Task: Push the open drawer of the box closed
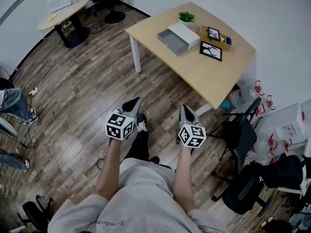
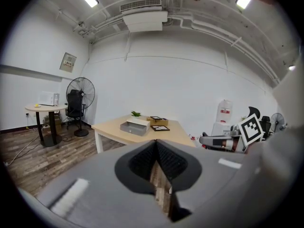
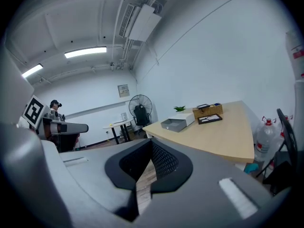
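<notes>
The person is standing out on the wooden floor [image 1: 73, 96], well apart from the pale surface [image 1: 194, 76]. So the approach is the step in hand, as I judge it, with no contact made yet. The left gripper [image 1: 132, 105] is being held low in front of the body, its jaws pressed together at the tips with nothing between them. The right gripper [image 1: 186, 113] is hanging near it, jaws likewise clenched and empty.

Over on the surface the white box [image 1: 185, 32] is sitting towards the far side, and its grey drawer [image 1: 172, 41] is jutting out, clearly open, towards the surface's left corner. A small plant [image 1: 186, 17] is standing just behind the box, with a basket [image 1: 216, 35] and a picture frame [image 1: 210, 51] lying off to its right — none of them in the drawer's path.

What the next move is calling for, I'd say, is walking up to the surface, bringing one gripper round to the drawer's front face and pushing along the slide line into the box. Closed jaws should be serving fine as a blunt pusher — though a light box may be needing a steadying touch from the other gripper so it isn't sliding away
</notes>
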Demonstrator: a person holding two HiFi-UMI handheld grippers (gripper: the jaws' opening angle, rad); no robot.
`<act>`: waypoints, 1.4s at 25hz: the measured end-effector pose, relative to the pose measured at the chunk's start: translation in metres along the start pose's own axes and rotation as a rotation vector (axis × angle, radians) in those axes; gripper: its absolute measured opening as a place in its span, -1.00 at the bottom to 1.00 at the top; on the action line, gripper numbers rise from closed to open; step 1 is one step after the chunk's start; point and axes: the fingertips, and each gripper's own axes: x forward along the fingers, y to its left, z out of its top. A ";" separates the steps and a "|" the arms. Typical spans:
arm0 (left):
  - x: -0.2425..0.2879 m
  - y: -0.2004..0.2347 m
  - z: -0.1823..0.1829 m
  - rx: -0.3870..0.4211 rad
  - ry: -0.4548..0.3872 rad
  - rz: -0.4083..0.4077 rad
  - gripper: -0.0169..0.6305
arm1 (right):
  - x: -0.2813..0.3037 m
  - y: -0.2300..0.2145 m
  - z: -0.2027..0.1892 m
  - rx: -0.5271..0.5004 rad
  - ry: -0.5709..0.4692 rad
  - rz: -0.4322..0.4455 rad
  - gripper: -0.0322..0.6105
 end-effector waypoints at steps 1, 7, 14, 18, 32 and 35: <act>0.009 0.004 0.001 -0.001 0.001 -0.002 -0.79 | 0.007 -0.005 0.001 -0.002 0.004 -0.001 -0.89; 0.078 0.025 0.018 -0.013 0.008 -0.036 -0.79 | 0.054 -0.039 0.013 -0.032 0.040 -0.038 -0.89; 0.163 0.070 0.041 -0.050 0.020 -0.043 -0.78 | 0.129 -0.070 0.038 -0.094 0.090 -0.037 -0.89; 0.199 0.106 0.061 -0.044 0.028 -0.050 -0.79 | 0.173 -0.079 0.058 -0.097 0.096 -0.057 -0.89; 0.319 0.209 0.103 -0.055 0.080 -0.150 -0.79 | 0.319 -0.090 0.093 -0.114 0.191 -0.076 -0.89; 0.327 0.219 0.099 -0.083 0.095 -0.150 -0.79 | 0.340 -0.092 0.095 -0.112 0.211 -0.055 -0.89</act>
